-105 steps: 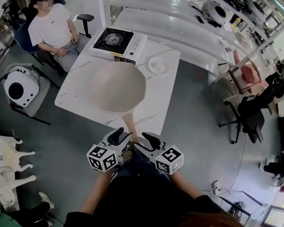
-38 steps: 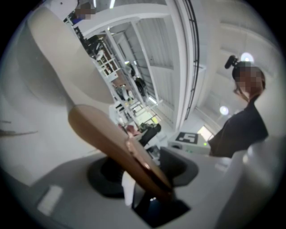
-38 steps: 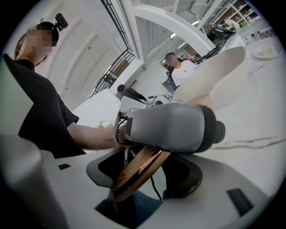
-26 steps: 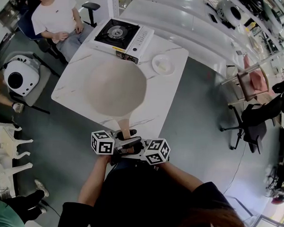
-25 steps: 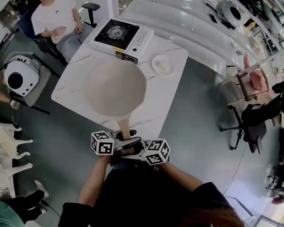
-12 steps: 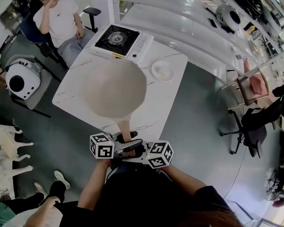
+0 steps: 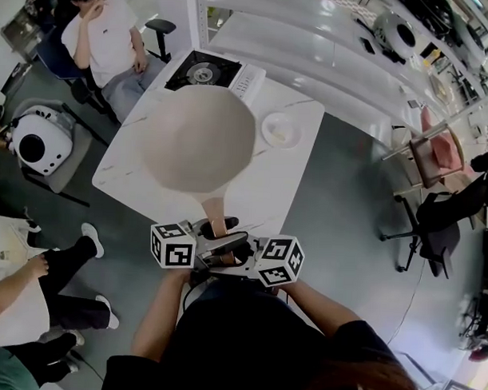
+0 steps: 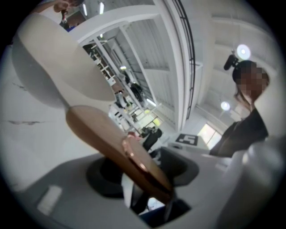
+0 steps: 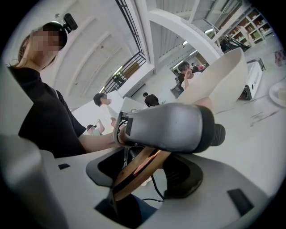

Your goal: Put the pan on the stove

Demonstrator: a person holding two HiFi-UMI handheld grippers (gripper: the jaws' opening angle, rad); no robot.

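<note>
Clamping the left tool (image 8: 143, 172) and, beside it, the right tool (image 9: 143, 172) part-way closed on the wooden handle (image 7: 214, 213) of the pan (image 7: 198, 137). Holding the bowl ahead of both tools, above the counter (image 7: 284, 184), overlapping the near edge of the stove (image 7: 208, 69) in the head view. Probably handling as stiff and bowl-heavy: gripping at the handle, guarding against tipping.

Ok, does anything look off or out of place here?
Nothing stands out. The empty pan hangs over the table, left gripper and right gripper both shut on its wooden handle; stove and small plate sit flat, nothing spilled.
</note>
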